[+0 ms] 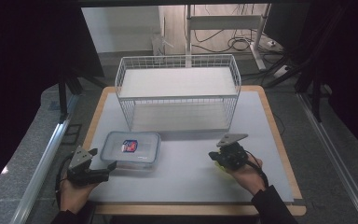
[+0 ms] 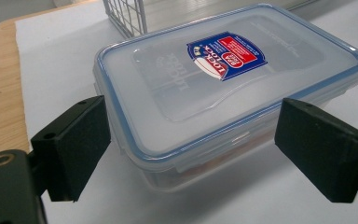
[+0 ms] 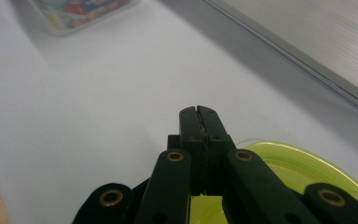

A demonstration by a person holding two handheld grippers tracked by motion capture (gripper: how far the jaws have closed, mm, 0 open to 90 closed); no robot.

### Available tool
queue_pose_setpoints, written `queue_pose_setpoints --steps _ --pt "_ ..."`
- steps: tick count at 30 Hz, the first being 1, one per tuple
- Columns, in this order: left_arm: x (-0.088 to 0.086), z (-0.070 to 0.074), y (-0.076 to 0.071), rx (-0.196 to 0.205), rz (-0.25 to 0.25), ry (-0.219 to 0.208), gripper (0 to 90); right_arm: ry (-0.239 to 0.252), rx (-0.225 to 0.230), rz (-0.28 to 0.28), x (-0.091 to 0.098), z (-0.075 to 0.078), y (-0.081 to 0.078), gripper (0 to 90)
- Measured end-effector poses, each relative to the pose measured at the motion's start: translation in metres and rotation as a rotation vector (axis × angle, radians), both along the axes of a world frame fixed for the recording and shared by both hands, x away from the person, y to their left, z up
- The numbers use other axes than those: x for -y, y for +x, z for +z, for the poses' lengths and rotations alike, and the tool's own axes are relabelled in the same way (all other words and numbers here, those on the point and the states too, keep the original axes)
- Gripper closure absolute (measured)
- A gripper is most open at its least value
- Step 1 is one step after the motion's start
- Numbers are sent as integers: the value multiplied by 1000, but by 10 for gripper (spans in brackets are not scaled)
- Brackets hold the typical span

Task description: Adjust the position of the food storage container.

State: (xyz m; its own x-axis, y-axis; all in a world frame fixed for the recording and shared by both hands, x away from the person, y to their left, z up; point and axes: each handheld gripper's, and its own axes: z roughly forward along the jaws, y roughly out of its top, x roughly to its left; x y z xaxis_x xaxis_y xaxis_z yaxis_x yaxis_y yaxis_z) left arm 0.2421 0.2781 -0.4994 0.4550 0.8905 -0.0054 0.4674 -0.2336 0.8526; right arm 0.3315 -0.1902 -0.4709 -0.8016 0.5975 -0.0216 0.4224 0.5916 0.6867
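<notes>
A clear lidded box (image 1: 131, 148) with a blue seal and a red-and-blue label lies flat on the white tabletop (image 1: 186, 177), left of centre in the high view, just in front of the wire basket (image 1: 178, 91) that stands in the upper middle. The left gripper (image 1: 103, 158), at the lower left of that view, points at the box's near left corner. In the left gripper view the box (image 2: 223, 84) fills the middle, and the two black pads stand spread wide, one at the lower left (image 2: 72, 144) and one at the lower right, flanking the near end of the box without pressing on it. The right gripper (image 1: 216, 157) sits lower right in the high view, well apart from the box. In the right gripper view its jaws are pressed together with nothing between them, and a yellow-green disc (image 3: 289, 165) lies under it at the lower right.
</notes>
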Motion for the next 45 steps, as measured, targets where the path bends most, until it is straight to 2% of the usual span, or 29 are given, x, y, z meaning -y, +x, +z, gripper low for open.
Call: queue_pose_setpoints --steps 2,3,5,6,12,18,20,21,22,25,26,27,29,30,31,32,33,35,36,37,39,41,42,44,45 --pt "0 0 0 0 0 2 103 2 3 -7 4 0 0 900" --pt "0 0 0 0 1 1 103 6 -4 -34 14 1 -1 900" --pt "0 0 0 0 1 1 103 8 -4 -44 19 1 -1 900" --pt "0 0 0 0 2 0 103 14 -6 -66 31 2 -3 900" --pt "0 0 0 1 5 -1 103 19 -3 -117 58 3 -10 900" --pt "-3 1 1 -2 12 2 122 31 -11 -164 74 4 -16 899" --pt "-5 2 1 -5 9 6 143 27 -6 -165 73 5 -16 898" --pt "-7 4 1 -8 9 11 215 48 0 -159 70 6 -16 872" --pt "-13 6 1 -16 19 11 274 48 6 -155 68 7 -16 857" --pt "-29 8 3 -20 31 -34 451 58 20 -152 62 9 -16 782" --pt "-29 8 3 -20 31 -34 517 60 24 -155 60 9 -16 759" --pt "-38 7 7 -31 49 -38 577 62 29 -154 58 9 -15 736" --pt "-43 5 9 -40 57 -39 685 63 31 -156 57 9 -15 711" --pt "-47 4 13 -53 66 -42 685 64 35 -156 55 10 -15 686" --pt "-55 -1 20 -78 81 -55 787 68 42 -160 52 10 -14 633" --pt "-55 -1 20 -78 81 -55 824 68 42 -160 52 10 -14 633" --pt "-59 -4 25 -93 86 -56 824 72 45 -160 50 10 -13 605" --pt "-64 -9 34 -121 101 -43 888 82 61 -157 43 10 -13 514" --pt "-66 -15 43 -147 102 -41 896 81 64 -153 41 10 -13 494" --pt "-66 -15 43 -147 102 -41 897 81 64 -153 41 10 -13 494" --pt "-64 -21 56 -178 82 -39 898 85 67 -133 32 8 -13 409" --pt "-62 -23 59 -186 71 -38 898 85 66 -125 29 7 -13 391" --pt "-57 -24 63 -201 45 -39 897 84 64 -111 23 5 -12 354" --pt "-52 -24 65 -203 14 -55 897 89 57 -97 18 3 -12 325" --pt "-50 -23 65 -200 24 -43 899 92 54 -90 16 2 -12 312"
